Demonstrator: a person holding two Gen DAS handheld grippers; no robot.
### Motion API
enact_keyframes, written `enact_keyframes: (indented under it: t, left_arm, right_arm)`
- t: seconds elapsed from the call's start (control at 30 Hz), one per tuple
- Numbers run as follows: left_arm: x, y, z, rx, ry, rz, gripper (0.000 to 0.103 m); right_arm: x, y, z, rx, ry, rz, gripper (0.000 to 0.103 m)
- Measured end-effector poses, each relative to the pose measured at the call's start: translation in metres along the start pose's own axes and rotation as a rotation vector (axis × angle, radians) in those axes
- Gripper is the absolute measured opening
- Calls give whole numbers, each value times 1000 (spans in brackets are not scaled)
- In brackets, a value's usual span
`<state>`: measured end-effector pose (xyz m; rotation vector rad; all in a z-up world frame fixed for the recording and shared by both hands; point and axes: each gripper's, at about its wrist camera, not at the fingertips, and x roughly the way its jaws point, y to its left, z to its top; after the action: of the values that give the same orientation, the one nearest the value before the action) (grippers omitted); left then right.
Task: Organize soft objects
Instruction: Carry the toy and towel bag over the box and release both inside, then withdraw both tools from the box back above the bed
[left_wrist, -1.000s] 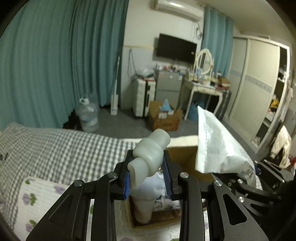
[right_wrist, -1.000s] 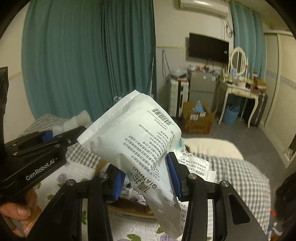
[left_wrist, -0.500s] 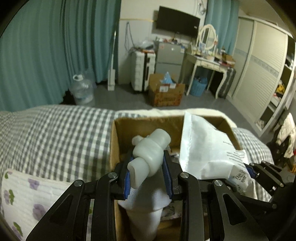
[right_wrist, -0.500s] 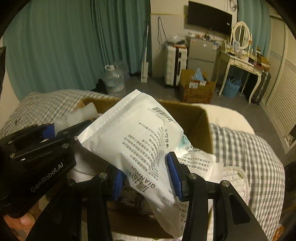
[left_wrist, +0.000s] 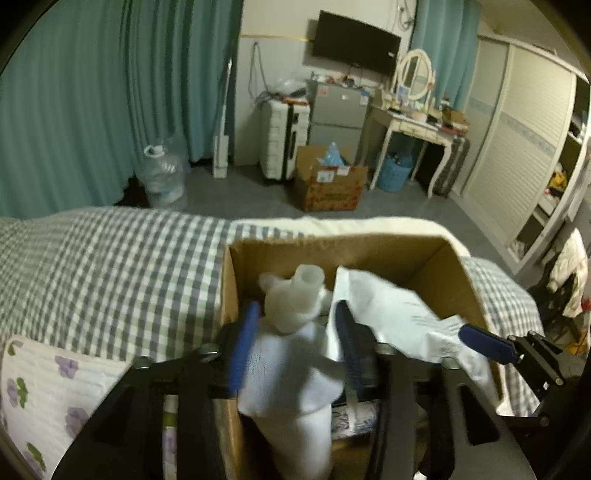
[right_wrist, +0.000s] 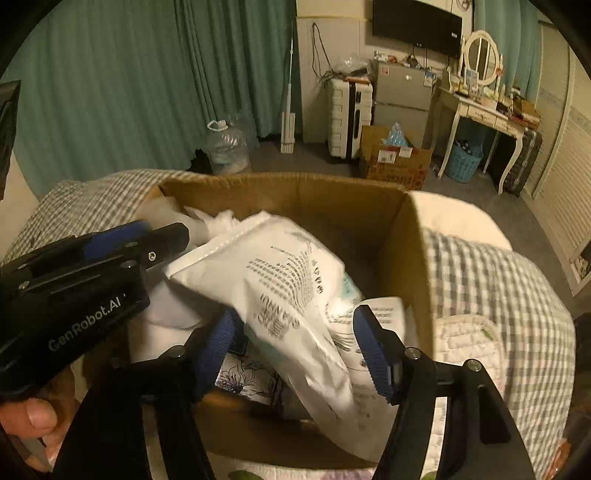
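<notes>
Left wrist view: Your left gripper (left_wrist: 295, 343) is parted, its blue pads (left_wrist: 242, 345) standing clear of the white plush toy (left_wrist: 291, 347) on either side. You have no grip on it; the toy appears to be dropping or resting loose between the fingers. Its long axis runs away from you along the fingers, with the pale tube-like end (left_wrist: 308, 277) pointing at the far wall of the cardboard box (left_wrist: 332, 251). The box sits on the gingham bedspread (left_wrist: 110, 266), directly below and ahead of the tool. Judged from this view, the toy lies over the box's left half, so any next move with this hand is a straight withdrawal back and up.

Right wrist view: Your right gripper (right_wrist: 295, 347) is also wide apart. The white printed pouch (right_wrist: 291, 291) passes between the pads, but a gap shows beside the right-hand pad (right_wrist: 373, 354); contact on the other side cannot be told through the blur. Treat the pouch as released or nearly so. Its long axis lies diagonally, from the sealed edge at upper left, close to your left gripper, down to the lower right over the near rim of the box (right_wrist: 295, 192). Most of the pouch is inside the box opening, on top of other white soft goods and a floral-printed pack (right_wrist: 247, 380). The lower end overhangs the near wall, so your right hand is the nearer one to nudge it inward.
</notes>
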<state>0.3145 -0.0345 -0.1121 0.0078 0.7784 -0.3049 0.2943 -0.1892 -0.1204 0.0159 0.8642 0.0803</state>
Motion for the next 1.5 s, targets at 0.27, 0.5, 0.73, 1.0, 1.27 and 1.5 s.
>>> enact_keyframes:
  t: [0.27,0.5,0.73,1.0,1.27,1.5]
  left_arm:
    - [-66,-1,16,17,-130,25,65]
    - [-145,4,21,9,-254,15,78]
    - [-228,3,10,40,-374,68,82]
    - [-310,1,-22,14,-496,88,101]
    - [-353,-10,-56,6,-557,126,101]
    - [-353,-13,-87,4,-541,144,101]
  right_arm:
    - [-73,10,10,-16,-106,-17,73]
    - [-147,22,11,-47,-195,-25,73]
    - [-233,47,3,-85,-325,-58,77]
    - [-317,63,-24,-91,-440,-58,77]
    - [-381,63,-62,-87,-511,-64,82]
    - [-405,53,-95,-56,-530,-91,86]
